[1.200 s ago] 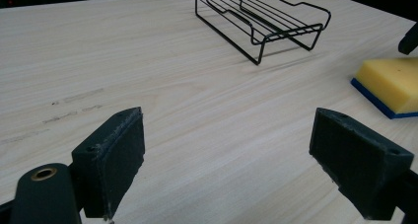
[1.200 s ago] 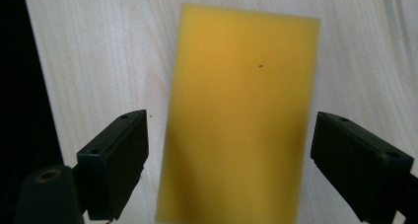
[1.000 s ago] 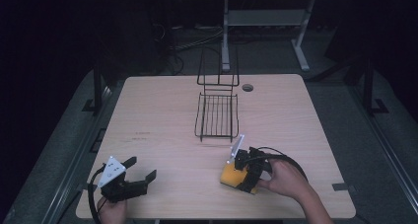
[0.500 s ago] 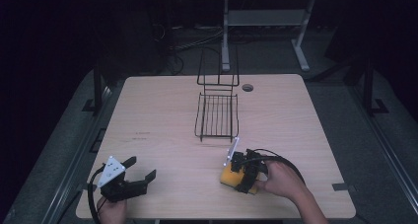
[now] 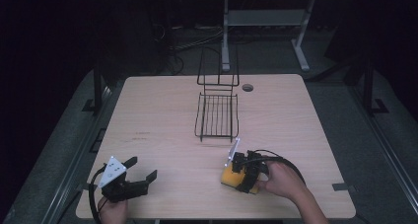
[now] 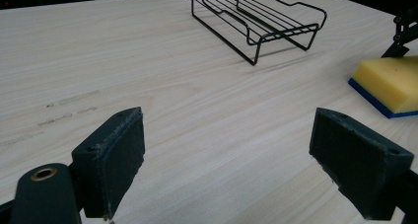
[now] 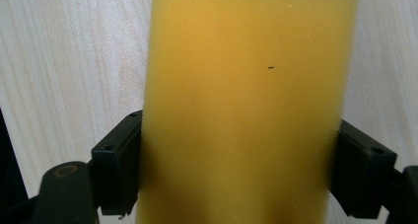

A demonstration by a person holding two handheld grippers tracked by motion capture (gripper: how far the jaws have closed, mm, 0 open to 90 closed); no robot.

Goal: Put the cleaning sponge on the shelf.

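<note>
**Gripping the sponge at the near edge, rack yet to be reached**

Sitting on the pale wooden tabletop (image 5: 162,115) near its front right side, the yellow foam sponge with a blue scouring layer underneath (image 5: 230,176) lies flat, blue face down. The right gripper (image 7: 231,160) has its two black fingers (image 7: 118,165) set against the sponge's long sides, one on each flank, so the sponge is pinched between them; in the right gripper view the yellow foam runs straight up the middle with wood grain on both sides. From the high view the sponge appears to rest on the wood, or barely above it; I cannot tell which.

Farther off, the left gripper (image 5: 129,180) sits low at the front left corner, well apart from the sponge. Its fingers (image 6: 111,157) are spread wide with nothing between them, only bare wood ahead.

Beyond both, the black wire dish rack with a raised back (image 5: 217,113) stands at the middle of the tabletop, toward the far side, with nothing in it.

As a judgement: the grasp looks made, and that is the part done. If the sponge is meant for the rack, what remains is the lift, the carry forward and to the left, and the release inside the wire frame.
</note>
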